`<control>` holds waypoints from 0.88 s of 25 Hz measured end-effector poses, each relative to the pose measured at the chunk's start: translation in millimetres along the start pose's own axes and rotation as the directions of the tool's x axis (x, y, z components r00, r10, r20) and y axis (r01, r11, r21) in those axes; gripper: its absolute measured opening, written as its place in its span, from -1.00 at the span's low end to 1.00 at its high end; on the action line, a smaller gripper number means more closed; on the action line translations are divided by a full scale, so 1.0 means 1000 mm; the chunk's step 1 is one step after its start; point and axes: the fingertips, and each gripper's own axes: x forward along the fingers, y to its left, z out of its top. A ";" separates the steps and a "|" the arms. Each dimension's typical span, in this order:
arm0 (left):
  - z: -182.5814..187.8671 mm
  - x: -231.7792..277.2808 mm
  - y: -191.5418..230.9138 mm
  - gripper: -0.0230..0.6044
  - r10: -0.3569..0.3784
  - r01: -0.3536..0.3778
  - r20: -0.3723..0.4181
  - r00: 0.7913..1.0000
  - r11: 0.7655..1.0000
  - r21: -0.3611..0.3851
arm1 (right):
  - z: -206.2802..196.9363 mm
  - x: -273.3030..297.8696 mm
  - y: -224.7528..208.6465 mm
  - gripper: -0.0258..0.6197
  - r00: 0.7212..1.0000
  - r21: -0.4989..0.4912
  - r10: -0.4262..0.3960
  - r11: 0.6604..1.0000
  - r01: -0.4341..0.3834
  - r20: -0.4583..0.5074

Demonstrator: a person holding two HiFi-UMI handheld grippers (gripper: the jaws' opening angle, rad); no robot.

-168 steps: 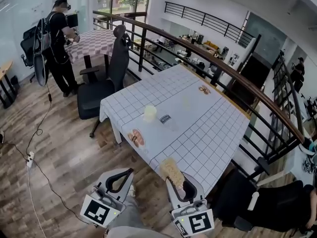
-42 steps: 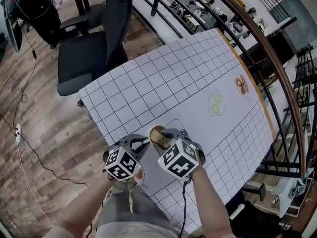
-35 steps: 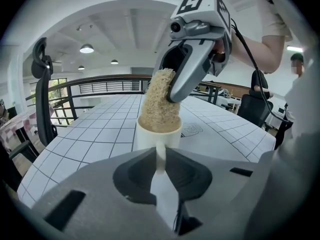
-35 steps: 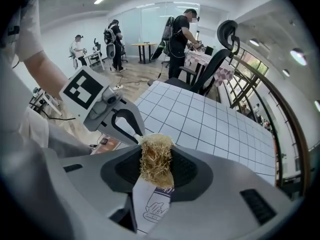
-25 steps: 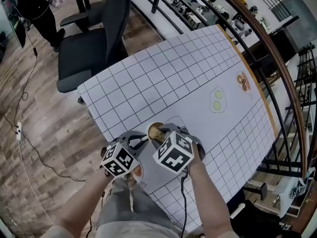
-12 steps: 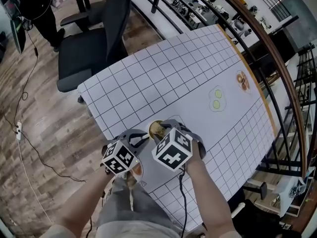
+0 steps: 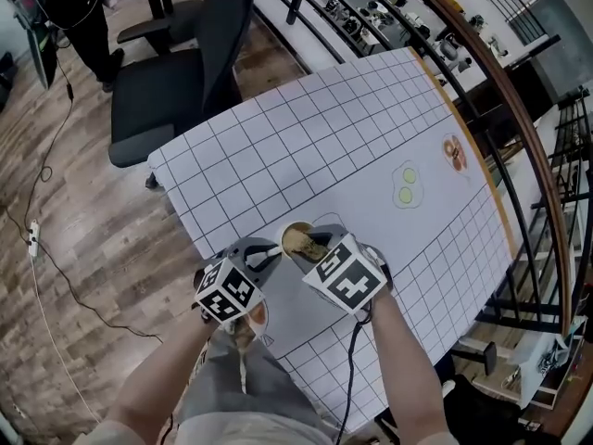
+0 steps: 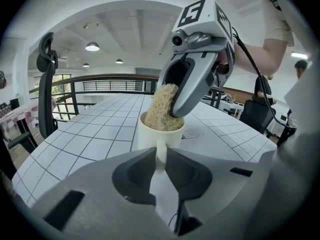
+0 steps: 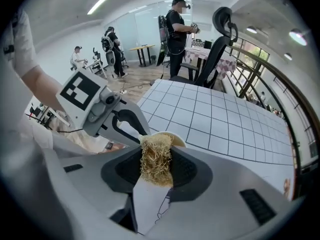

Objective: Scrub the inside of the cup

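The left gripper (image 8: 160,166) has its 2 jaws clenched on the handle of a cream cup (image 8: 157,136), gripping it from either side and holding the cup upright. The right gripper (image 9: 156,166) is clamped on a tan, fibrous scrubber (image 9: 156,159), which sticks out past its jaw tips.

The scrubber's lower end sits inside the cup and fills most of its mouth, while its upper part rises above the rim. Nothing else can be made out inside the cup.

The right gripper tilts down into the cup from above and from the right. The left gripper points level at the cup from the near side. Each gripper carries 1 cube with square black and white markers. 2 bare forearms reach forward from the bottom of the head view, close together, 1 to each gripper.

The cup is near the front edge of a table (image 7: 306,146) covered with a white, grid-lined cloth. A black office chair (image 7: 167,100) stands beyond the table's far left corner on a wooden floor.
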 end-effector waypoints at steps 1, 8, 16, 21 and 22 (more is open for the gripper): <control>-0.002 0.000 0.000 -0.75 0.003 -0.003 -0.006 1.000 1.000 -0.009 | 0.001 -0.004 0.000 -0.47 1.000 0.023 0.002 1.000 -0.003 0.025; 0.009 -0.008 -0.007 -0.58 0.010 -0.010 -0.016 1.000 0.999 -0.036 | 0.009 -0.054 -0.007 -0.47 0.972 0.110 -0.163 0.983 0.146 0.169; 0.059 -0.059 -0.011 -0.57 0.082 -0.076 0.093 0.992 0.995 -0.071 | 0.015 -0.115 0.003 -0.46 0.895 0.231 -0.286 0.949 0.215 0.342; 0.106 -0.098 -0.013 -0.73 0.112 -0.114 0.172 0.979 0.994 -0.003 | 0.033 -0.169 0.011 -0.46 0.796 0.295 -0.381 0.918 0.265 0.471; 0.118 -0.108 -0.014 -0.75 0.122 -0.127 0.196 0.973 0.992 0.010 | 0.037 -0.181 0.014 -0.46 0.772 0.307 -0.396 0.912 0.270 0.497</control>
